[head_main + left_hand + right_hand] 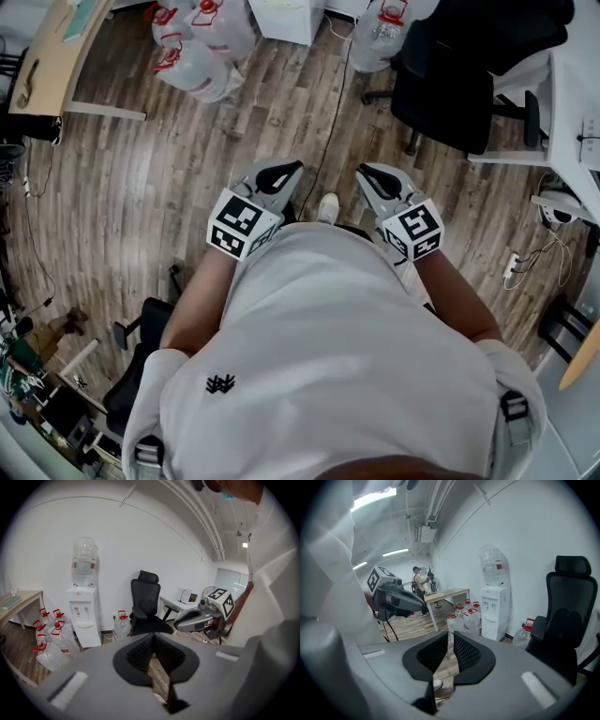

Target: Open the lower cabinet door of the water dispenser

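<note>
The white water dispenser (83, 616) stands against the far wall with a clear bottle (85, 566) on top; its lower cabinet door (89, 637) is closed. It also shows in the right gripper view (494, 613) and at the top edge of the head view (286, 17). My left gripper (281, 173) and right gripper (370, 173) are held side by side before the person's chest, well short of the dispenser. Both point slightly down and hold nothing. The left gripper (153, 641) has its jaws together, and so does the right gripper (451, 637).
Several red-capped water bottles (51, 639) crowd the floor left of the dispenser, one more bottle (123, 625) on its right. A black office chair (450, 75) stands right, a wooden desk (56, 47) left. A cable (328, 122) crosses the wood floor. A person (417, 581) stands far back.
</note>
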